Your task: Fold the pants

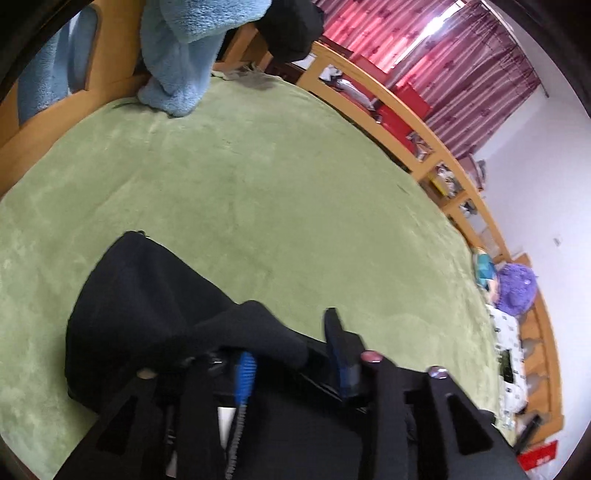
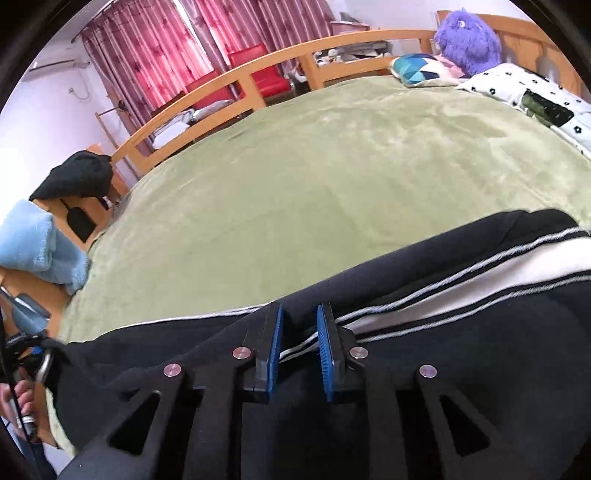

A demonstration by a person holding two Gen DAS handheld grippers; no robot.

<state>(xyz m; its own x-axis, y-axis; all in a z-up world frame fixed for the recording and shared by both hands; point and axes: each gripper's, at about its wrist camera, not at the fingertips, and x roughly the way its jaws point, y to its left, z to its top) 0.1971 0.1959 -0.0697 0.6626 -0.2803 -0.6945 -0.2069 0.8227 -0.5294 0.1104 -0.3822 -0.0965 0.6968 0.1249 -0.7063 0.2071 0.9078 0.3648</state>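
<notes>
Black pants (image 2: pixel 461 306) with a white side stripe edged by thin white lines lie on the green blanket (image 2: pixel 332 177) along its near edge. My right gripper (image 2: pixel 300 332) hovers over the striped side with its jaws a little apart and nothing between the blue pads. In the left wrist view a black part of the pants (image 1: pixel 147 295) is bunched and draped across my left gripper (image 1: pixel 291 354). Its blue pads stand apart, with a fold of black cloth lying between them.
A light blue fleece (image 1: pixel 177 55) and a dark garment (image 1: pixel 291 26) hang at the bed's wooden foot rail. A purple plush toy (image 2: pixel 467 37), a teal pillow (image 2: pixel 413 70) and a white patterned quilt (image 2: pixel 524 88) lie at the head end. A wooden side rail (image 2: pixel 221 85) borders the far side.
</notes>
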